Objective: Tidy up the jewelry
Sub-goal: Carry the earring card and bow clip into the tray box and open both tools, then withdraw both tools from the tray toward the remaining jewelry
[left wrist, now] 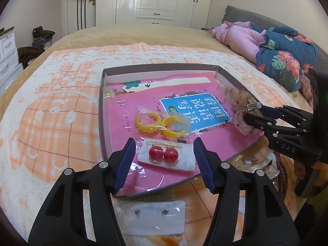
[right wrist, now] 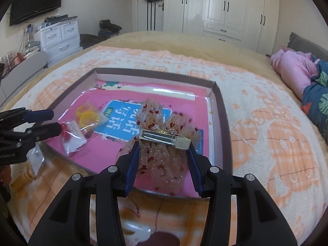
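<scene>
- Bed (right wrist: 256, 110) with orange-patterned towel carries a shallow tray (right wrist: 222, 123).
- Left claw (left wrist: 164, 149): released, jaws either side of the red ball earrings (left wrist: 163, 153) lying in the tray.
- Right claw (right wrist: 162, 153): grasping the sequinned bow hair clip (right wrist: 164, 141) above the tray.
- Yellow hoop earrings (left wrist: 160, 124): bagged, in the tray.

Bed (left wrist: 143, 34): orange-white blanket (left wrist: 61, 102) bearing shallow box (left wrist: 102, 123), earring card (left wrist: 157, 217) (possibly studs).
</scene>
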